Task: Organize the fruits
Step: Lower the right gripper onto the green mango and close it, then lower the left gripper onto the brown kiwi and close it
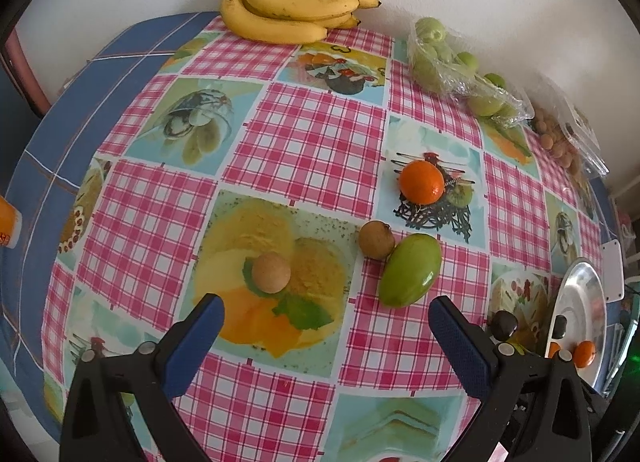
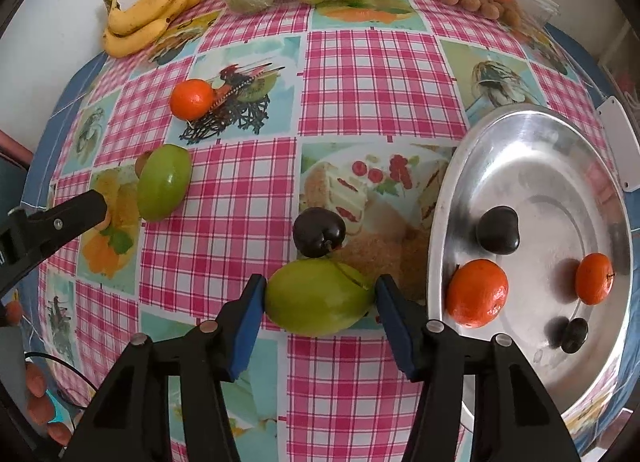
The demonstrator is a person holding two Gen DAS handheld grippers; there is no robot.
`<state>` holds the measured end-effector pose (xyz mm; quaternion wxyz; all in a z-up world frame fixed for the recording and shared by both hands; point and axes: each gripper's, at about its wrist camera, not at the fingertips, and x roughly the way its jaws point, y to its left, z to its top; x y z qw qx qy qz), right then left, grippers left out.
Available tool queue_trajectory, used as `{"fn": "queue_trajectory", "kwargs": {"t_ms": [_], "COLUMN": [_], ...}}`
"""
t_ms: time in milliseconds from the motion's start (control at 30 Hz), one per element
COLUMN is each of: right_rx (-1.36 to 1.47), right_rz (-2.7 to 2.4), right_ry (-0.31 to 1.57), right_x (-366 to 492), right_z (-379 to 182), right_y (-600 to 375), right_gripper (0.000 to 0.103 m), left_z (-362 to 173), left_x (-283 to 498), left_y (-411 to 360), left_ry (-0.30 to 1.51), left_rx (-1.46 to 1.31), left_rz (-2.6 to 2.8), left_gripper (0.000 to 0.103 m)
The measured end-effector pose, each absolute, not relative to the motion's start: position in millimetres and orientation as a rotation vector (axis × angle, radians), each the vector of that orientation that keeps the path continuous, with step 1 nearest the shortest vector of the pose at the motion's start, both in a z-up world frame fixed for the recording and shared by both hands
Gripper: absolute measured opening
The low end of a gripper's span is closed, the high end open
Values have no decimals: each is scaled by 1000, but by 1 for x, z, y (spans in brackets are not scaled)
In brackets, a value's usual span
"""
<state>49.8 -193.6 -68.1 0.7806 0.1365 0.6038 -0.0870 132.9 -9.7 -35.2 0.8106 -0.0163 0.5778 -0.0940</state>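
Right wrist view shows the right gripper closed around a green mango on the tablecloth, just beside the metal tray. Lifting it clear of the touching plum seems wise. The left gripper hangs open.

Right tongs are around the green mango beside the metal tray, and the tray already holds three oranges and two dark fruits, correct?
Not quite: the right wrist view shows two oranges in the metal tray, not three. The rest holds: two dark fruits there, right tongs around the green mango.
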Motion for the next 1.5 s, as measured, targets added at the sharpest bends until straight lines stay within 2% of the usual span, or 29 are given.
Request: {"fn": "queue_trajectory", "kwargs": {"t_ms": [767,1233,1333,1500], "right_rx": [269,340,353,350], "right_rz": [-184,-170,-162,-152], "right_ry": [1320,1252,1222,1194], "right_x": [52,44,43,40], "right_z": [-78,-49,-38,-28], "right_y": [-191,-199,-201,-198], "right_gripper": [57,57,57,57], "left_z": [-40,-27,-31,-43], "left_x": [139,143,147,153], "left_y": [-5,19,21,24], "left_ry": [1251,1221,1223,1240], "left_rx": [-60,-174,-166,-166], "left_rz": [-180,-157,-147,-143], "left_gripper": [103,101,93,70]}}
